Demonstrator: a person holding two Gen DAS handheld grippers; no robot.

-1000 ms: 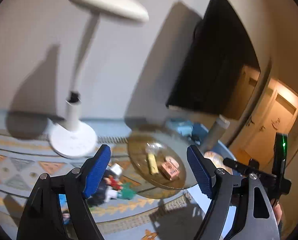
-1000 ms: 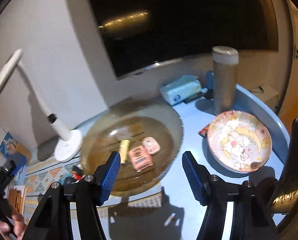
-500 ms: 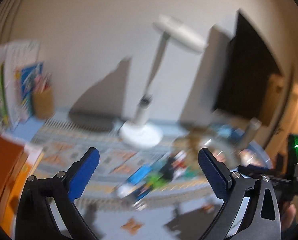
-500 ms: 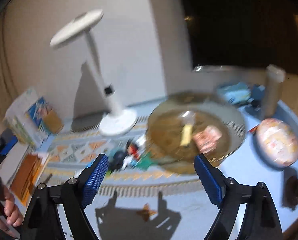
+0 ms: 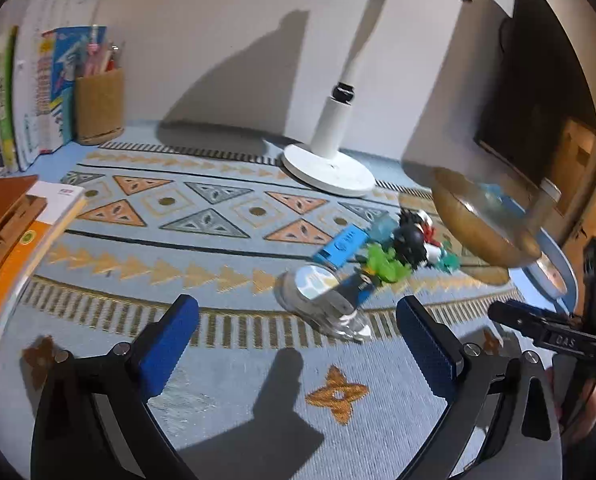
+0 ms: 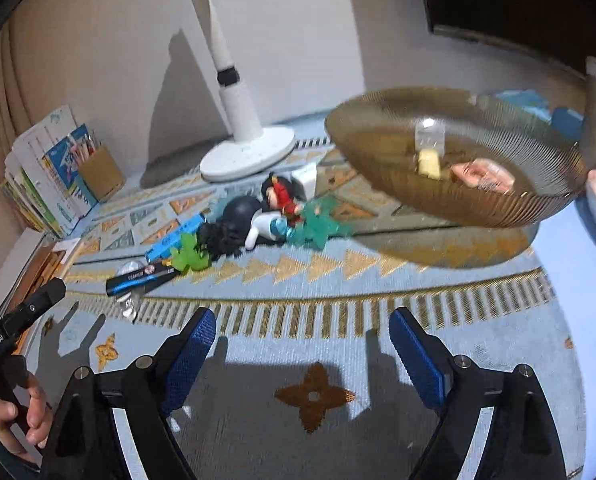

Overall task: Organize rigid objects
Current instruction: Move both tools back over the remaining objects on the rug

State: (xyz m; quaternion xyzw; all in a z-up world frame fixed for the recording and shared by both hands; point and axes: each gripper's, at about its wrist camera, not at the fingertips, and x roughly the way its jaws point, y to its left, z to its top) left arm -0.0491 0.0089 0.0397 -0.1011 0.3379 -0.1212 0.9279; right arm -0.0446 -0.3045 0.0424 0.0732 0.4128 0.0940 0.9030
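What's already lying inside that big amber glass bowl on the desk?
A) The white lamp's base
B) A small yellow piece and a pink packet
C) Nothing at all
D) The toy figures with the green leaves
B: in the right wrist view the amber bowl holds a small yellow piece and a pink packet, while the toy figures lie on the mat outside it and the lamp base stands behind.

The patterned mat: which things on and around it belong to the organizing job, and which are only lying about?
Job:
- toy figures
- blue box
- clear round case
- amber glass bowl
- left tongs and right tongs, open, empty

Lying about:
- white lamp
- pencil holder
- books
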